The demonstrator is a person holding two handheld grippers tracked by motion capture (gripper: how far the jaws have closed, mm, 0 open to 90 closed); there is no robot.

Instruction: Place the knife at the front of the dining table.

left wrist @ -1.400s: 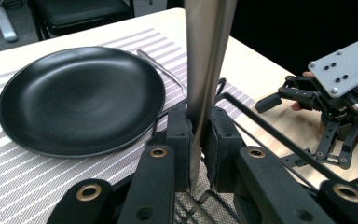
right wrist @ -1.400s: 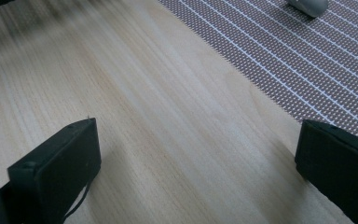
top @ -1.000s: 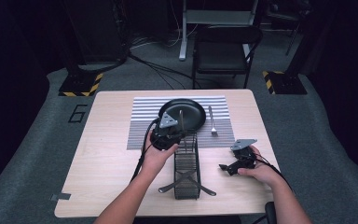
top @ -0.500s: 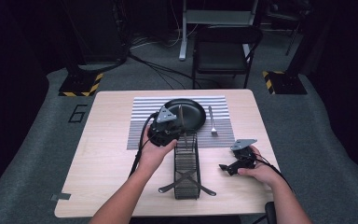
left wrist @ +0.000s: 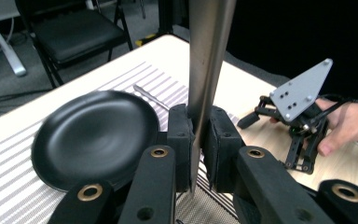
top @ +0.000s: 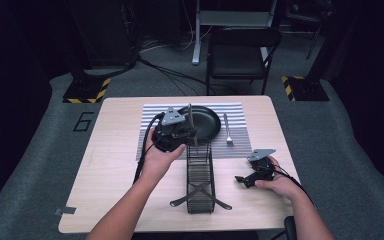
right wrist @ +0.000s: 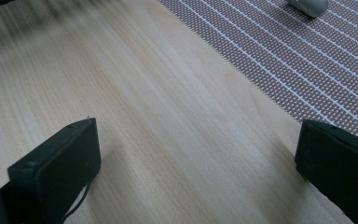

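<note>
— Knife [left wrist: 208, 51]: where is it?

— Centre of the high view, upright, clamped between the left gripper's [top: 176, 131] jaws above the far end of the black wire rack [top: 200, 176] (the left gripper view shows the pads pinching the blade).

— And around it?

— Black plate [top: 207, 121] just behind, on the striped placemat [top: 153, 116]; a fork [top: 227, 129] lies right of the plate.

— The other hand?

— Lower right of the frame, the right gripper [top: 245, 178] sits low over the wooden table [top: 110, 150], jaws spread wide, holding nothing.

Knife [left wrist: 208, 60] now higher above rack [top: 200, 175].
</note>
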